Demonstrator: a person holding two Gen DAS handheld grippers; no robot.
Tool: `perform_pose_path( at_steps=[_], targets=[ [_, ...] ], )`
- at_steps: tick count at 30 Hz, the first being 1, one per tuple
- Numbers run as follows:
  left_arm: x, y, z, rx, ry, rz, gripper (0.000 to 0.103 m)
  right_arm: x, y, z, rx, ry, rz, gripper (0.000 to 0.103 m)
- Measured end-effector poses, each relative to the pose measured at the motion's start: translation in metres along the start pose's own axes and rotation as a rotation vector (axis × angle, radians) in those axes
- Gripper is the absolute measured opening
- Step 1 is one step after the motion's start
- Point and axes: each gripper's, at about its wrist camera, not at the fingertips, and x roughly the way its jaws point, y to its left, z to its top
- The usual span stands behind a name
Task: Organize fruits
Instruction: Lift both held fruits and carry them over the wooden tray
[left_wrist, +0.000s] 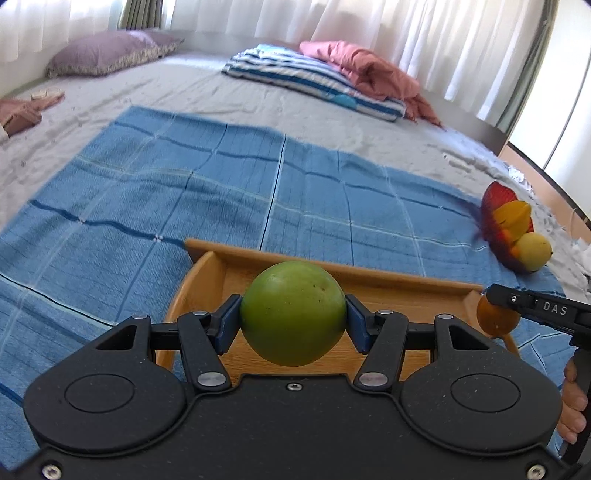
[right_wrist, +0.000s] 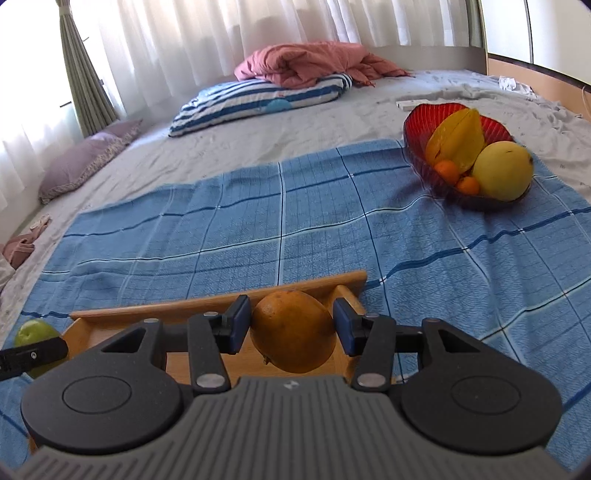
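My left gripper (left_wrist: 293, 319) is shut on a round green fruit (left_wrist: 293, 314), held above the wooden tray (left_wrist: 369, 275). In the right wrist view my right gripper (right_wrist: 291, 330) is shut on an orange-brown fruit (right_wrist: 293, 332), over the right end of the same wooden tray (right_wrist: 221, 299). The green fruit (right_wrist: 35, 332) and a left finger show at that view's left edge. The right gripper with its orange-brown fruit (left_wrist: 493, 319) reaches in from the right of the left wrist view. A red bowl (right_wrist: 421, 122) holds a starfruit (right_wrist: 458, 138), a yellow mango (right_wrist: 502, 171) and small oranges (right_wrist: 447, 171).
The tray and bowl sit on a blue checked cloth (right_wrist: 332, 221) spread over a grey bed (right_wrist: 295, 125). A striped pillow (right_wrist: 258, 99), a pink blanket (right_wrist: 314, 62) and a purple pillow (right_wrist: 85, 158) lie further back. A hand (left_wrist: 572, 402) shows at the right edge.
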Motion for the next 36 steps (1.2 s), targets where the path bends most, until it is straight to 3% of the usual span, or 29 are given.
perform_pose_path(
  at_steps=[13,25,36],
  targets=[
    [0.038,0.002,0.005,0.023,0.014,0.030,0.056,0.044,0.002,0.002,0.021,0.004,-0.039,0.052],
    [0.059,0.001,0.003,0.046,0.015,0.042,0.056,0.048,-0.010,-0.005,0.063,-0.044,0.028,0.053],
    [0.066,0.004,0.001,0.038,0.014,0.046,0.056,0.049,-0.012,-0.004,0.056,-0.042,0.038,0.053]
  ],
)
